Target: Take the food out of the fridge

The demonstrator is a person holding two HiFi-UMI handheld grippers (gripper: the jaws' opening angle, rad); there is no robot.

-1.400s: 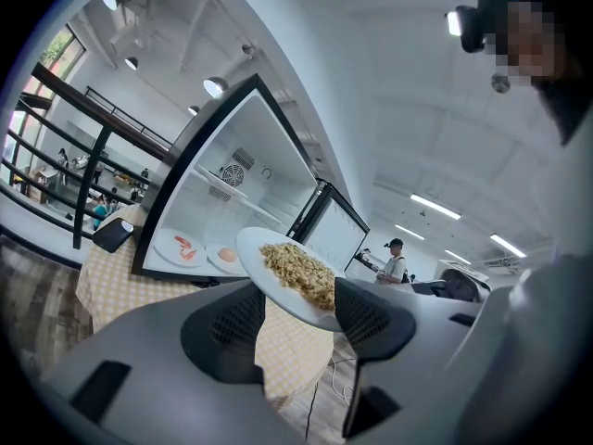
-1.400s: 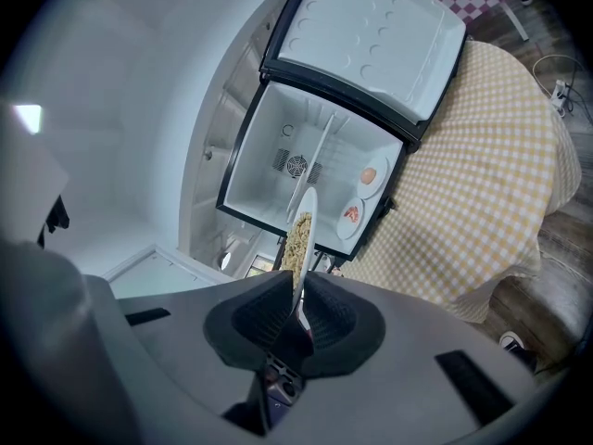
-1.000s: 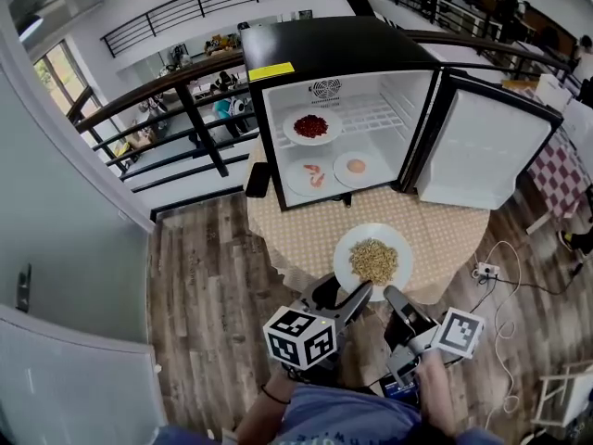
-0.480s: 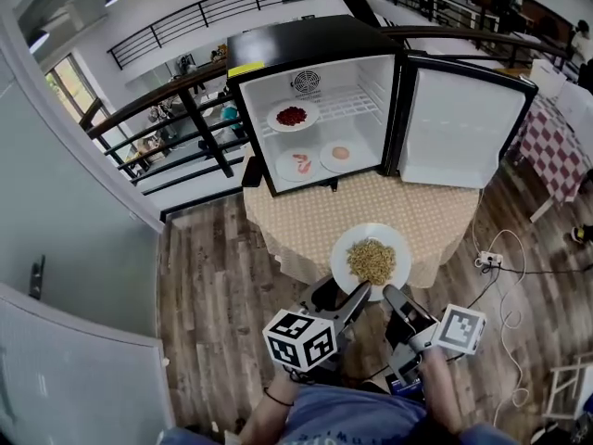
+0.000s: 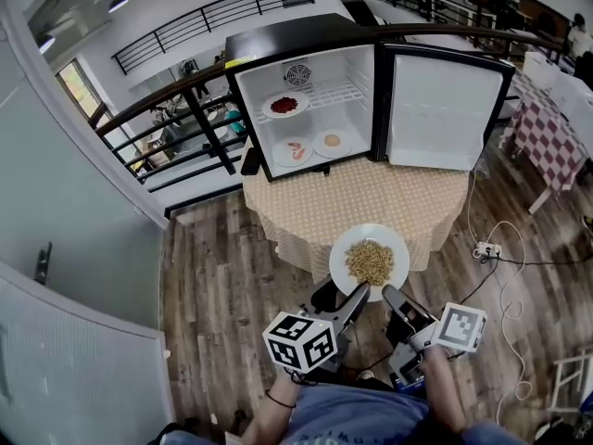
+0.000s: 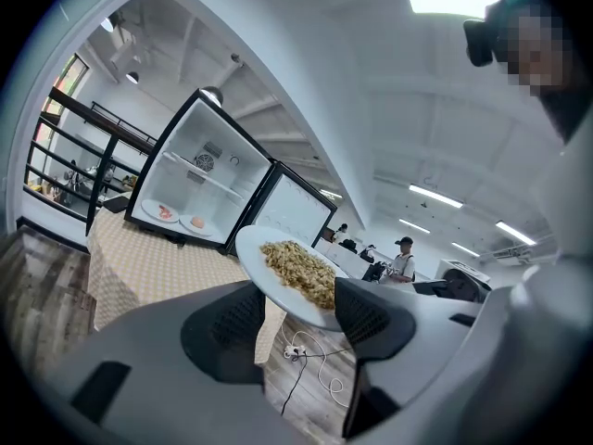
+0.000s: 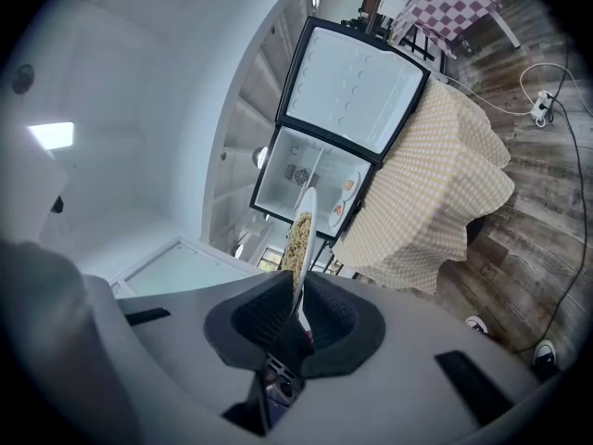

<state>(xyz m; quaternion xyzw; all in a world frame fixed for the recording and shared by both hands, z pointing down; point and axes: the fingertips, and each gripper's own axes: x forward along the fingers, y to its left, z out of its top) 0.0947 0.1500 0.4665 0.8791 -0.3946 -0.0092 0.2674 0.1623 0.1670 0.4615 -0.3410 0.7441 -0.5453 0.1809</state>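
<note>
Mid-frame, white plate of beige noodles (image 5: 339,265) now hangs clear of the dotted-cloth worktop (image 5: 352,197): right claw (image 7: 298,309) pinching it, left claw (image 6: 296,315) wide, one dish out.

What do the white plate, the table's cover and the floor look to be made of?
Plate: white, smooth, thin-rimmed, likely glazed ceramic, possibly melamine.
Tablecloth: matte beige dotted fabric; it hangs in folds.
Floor: grained planks, wood or wood-look laminate.
</note>
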